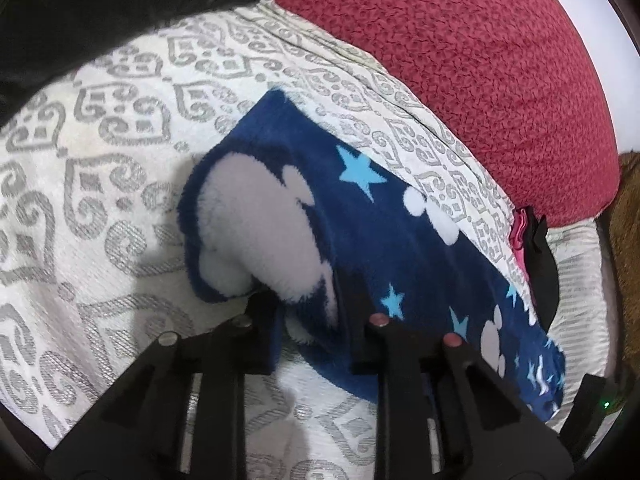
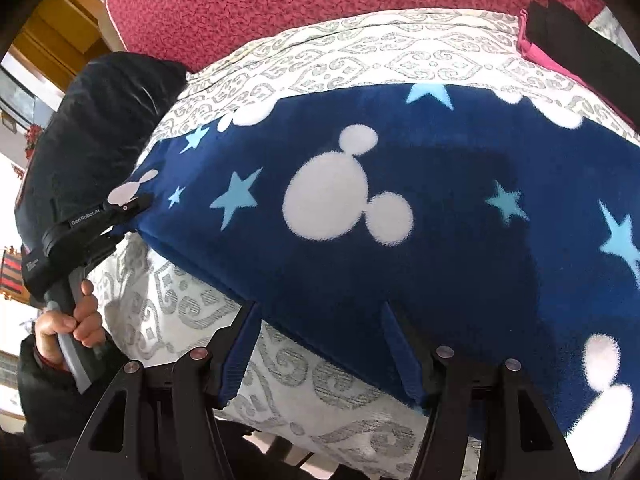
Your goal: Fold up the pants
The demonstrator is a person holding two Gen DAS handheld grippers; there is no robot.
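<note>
- Right now your left gripper point(image 1: 310, 320) has its jaws drawn in narrow on the corner of the pants point(image 1: 360, 240), fleece bunched between the pads; from your right camera that same tool point(image 2: 134, 204) sits clamped on the far left corner.
- You pinch that end because a fold needs a firm corner to carry, I'd judge.
- Your right gripper point(image 2: 320, 340) stands with jaws well apart, the near edge of the pants point(image 2: 400, 220) draped over both fingers; I can't tell whether the pads actually press on the cloth.
- The pants lie stretched across the patterned bedspread point(image 1: 100, 140), navy fleece with white mouse heads and pale blue stars, just short of the red blanket point(image 1: 460, 60) behind.
- Your hand point(image 2: 76, 320) grips the left tool's handle low, keeping the fingers angled down at the fabric.
- Next, to my eye, you want the right side secured too before lifting.
</note>
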